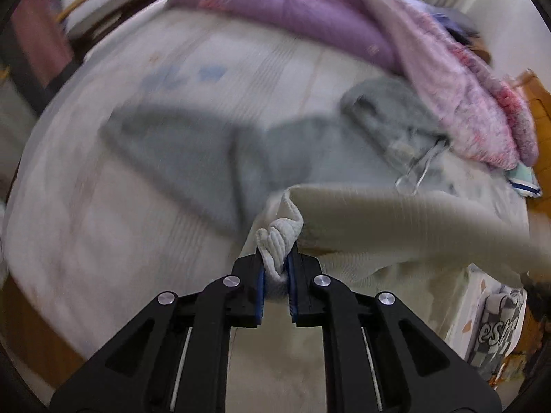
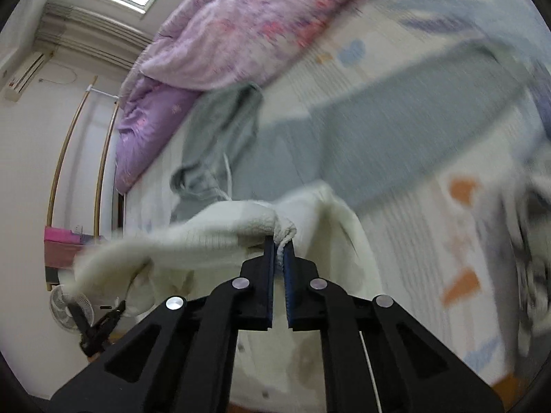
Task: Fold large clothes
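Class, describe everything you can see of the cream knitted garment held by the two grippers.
The cream knitted garment is thick, ribbed, soft-looking. The left gripper and the right gripper each pinch a bunched edge, so it is stretched between them and hangs below, above the bed sheet and near the grey trousers. Small buttons show on the hanging part.

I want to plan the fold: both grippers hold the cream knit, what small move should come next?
Probably spread the grippers apart to stretch the cream knit flat. The left gripper and the right gripper each pinch a bunched edge, and the cloth sags between them above the bed.
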`<state>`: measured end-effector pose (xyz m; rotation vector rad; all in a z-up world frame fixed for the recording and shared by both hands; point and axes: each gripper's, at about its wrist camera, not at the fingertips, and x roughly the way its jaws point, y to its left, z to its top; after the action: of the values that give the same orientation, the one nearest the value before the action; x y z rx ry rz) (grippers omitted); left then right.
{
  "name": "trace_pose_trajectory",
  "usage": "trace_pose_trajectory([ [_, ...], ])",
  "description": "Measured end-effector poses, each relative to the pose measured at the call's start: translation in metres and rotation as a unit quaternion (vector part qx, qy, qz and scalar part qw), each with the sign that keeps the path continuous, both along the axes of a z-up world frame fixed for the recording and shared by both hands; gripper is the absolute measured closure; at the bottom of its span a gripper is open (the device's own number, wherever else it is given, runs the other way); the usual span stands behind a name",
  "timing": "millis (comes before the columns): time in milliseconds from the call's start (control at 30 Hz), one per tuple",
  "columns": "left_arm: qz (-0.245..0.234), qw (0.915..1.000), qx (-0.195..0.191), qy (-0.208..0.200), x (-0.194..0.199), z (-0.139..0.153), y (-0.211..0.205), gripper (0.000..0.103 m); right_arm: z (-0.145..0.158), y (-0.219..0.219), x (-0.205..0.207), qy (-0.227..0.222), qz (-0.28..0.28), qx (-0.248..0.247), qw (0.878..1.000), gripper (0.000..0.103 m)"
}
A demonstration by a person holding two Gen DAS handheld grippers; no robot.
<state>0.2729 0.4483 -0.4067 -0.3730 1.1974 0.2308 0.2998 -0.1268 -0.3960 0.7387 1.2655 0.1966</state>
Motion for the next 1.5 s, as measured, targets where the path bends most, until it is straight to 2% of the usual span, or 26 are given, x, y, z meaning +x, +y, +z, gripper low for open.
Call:
trace_pose_trajectory([
  [67,0.022,0.9994,-0.009,0.024,-0.03,-0.018,0.001,0.093,-0.018,-0.003,-0.026,0.033,0.001,-0.003,0.999,0.099],
  [100,0.03,0.9987,-0.012,0.04,-0.046,-0.031,0.001,0.092,-0.038,-0.004,-0.046,0.067,0.008,0.0,0.998,0.099],
  [167,0.05,0.9959,-0.028,0.07,-0.072,-0.06,0.004,0.088,-0.07,-0.002,-0.071,0.108,0.017,-0.002,0.994,0.099],
  [233,0.089,0.9895,-0.058,0.099,-0.099,-0.092,0.009,0.084,-0.098,0.004,-0.088,0.14,0.038,-0.009,0.989,0.098],
  [267,0.105,0.9875,-0.058,0.103,-0.108,-0.098,0.011,0.082,-0.107,0.004,-0.095,0.153,0.027,-0.02,0.988,0.095],
  [333,0.157,0.9811,-0.066,0.092,-0.129,-0.104,0.015,0.067,-0.12,0.002,-0.104,0.174,0.015,-0.013,0.985,0.094],
  [367,0.179,0.9766,-0.081,0.087,-0.137,-0.105,0.017,0.059,-0.124,0.0,-0.109,0.186,0.005,-0.016,0.982,0.092],
  [400,0.208,0.9693,-0.11,0.07,-0.148,-0.105,0.018,0.053,-0.125,-0.002,-0.112,0.193,-0.003,-0.011,0.981,0.083],
  [467,0.252,0.9573,-0.134,0.046,-0.164,-0.1,0.017,0.045,-0.124,-0.003,-0.121,0.203,-0.029,0.031,0.978,0.066],
  [500,0.275,0.9479,-0.157,0.032,-0.174,-0.099,0.015,0.045,-0.121,-0.001,-0.122,0.202,-0.036,0.048,0.978,0.057],
  [567,0.306,0.9271,-0.216,0.004,-0.187,-0.099,0.011,0.045,-0.112,0.002,-0.125,0.178,-0.07,0.102,0.976,0.057],
  [633,0.31,0.917,-0.251,-0.01,-0.187,-0.102,0.003,0.036,-0.108,0.009,-0.126,0.158,-0.105,0.135,0.972,0.043],
  [733,0.275,0.9258,-0.259,-0.007,-0.166,-0.11,-0.004,0.034,-0.118,0.03,-0.119,0.156,-0.123,0.11,0.974,0.042],
  [800,0.251,0.9325,-0.26,0.0,-0.152,-0.118,-0.014,0.031,-0.132,0.042,-0.12,0.167,-0.148,0.104,0.969,0.042],
  [900,0.207,0.9437,-0.255,0.042,-0.131,-0.134,-0.025,0.029,-0.15,0.055,-0.122,0.164,-0.185,0.115,0.962,0.042],
  [933,0.193,0.9504,-0.239,0.049,-0.126,-0.138,-0.027,0.03,-0.151,0.06,-0.123,0.161,-0.193,0.1,0.963,0.049],
  [967,0.172,0.9593,-0.214,0.066,-0.119,-0.141,-0.029,0.043,-0.151,0.065,-0.124,0.154,-0.204,0.093,0.962,0.061],
  [1000,0.152,0.9622,-0.215,0.071,-0.113,-0.143,-0.03,0.066,-0.149,0.066,-0.126,0.15,-0.209,0.095,0.962,0.085],
  [1033,0.142,0.9638,-0.213,0.074,-0.109,-0.143,-0.03,0.075,-0.145,0.07,-0.126,0.149,-0.215,0.085,0.962,0.098],
  [1067,0.129,0.9682,-0.199,0.079,-0.105,-0.139,-0.031,0.091,-0.137,0.074,-0.126,0.142,-0.214,0.068,0.964,0.098],
  [1100,0.113,0.9714,-0.194,0.078,-0.103,-0.135,-0.032,0.096,-0.132,0.075,-0.127,0.135,-0.206,0.055,0.968,0.099],
  [1167,0.09,0.9754,-0.186,0.076,-0.104,-0.126,-0.033,0.098,-0.113,0.075,-0.129,0.117,-0.179,0.024,0.977,0.099],
  [1267,0.078,0.9774,-0.177,0.085,-0.118,-0.124,-0.027,0.098,-0.104,0.075,-0.144,0.12,-0.157,0.001,0.98,0.099],
  [1367,0.074,0.9786,-0.162,0.103,-0.134,-0.136,-0.022,0.097,-0.127,0.075,-0.155,0.145,-0.138,-0.01,0.98,0.099],
  [1433,0.082,0.9786,-0.151,0.113,-0.132,-0.147,-0.02,0.093,-0.143,0.076,-0.156,0.152,-0.134,-0.027,0.979,0.098],
  [1500,0.087,0.9776,-0.146,0.123,-0.131,-0.157,-0.02,0.083,-0.157,0.077,-0.156,0.161,-0.132,-0.036,0.977,0.096],
])
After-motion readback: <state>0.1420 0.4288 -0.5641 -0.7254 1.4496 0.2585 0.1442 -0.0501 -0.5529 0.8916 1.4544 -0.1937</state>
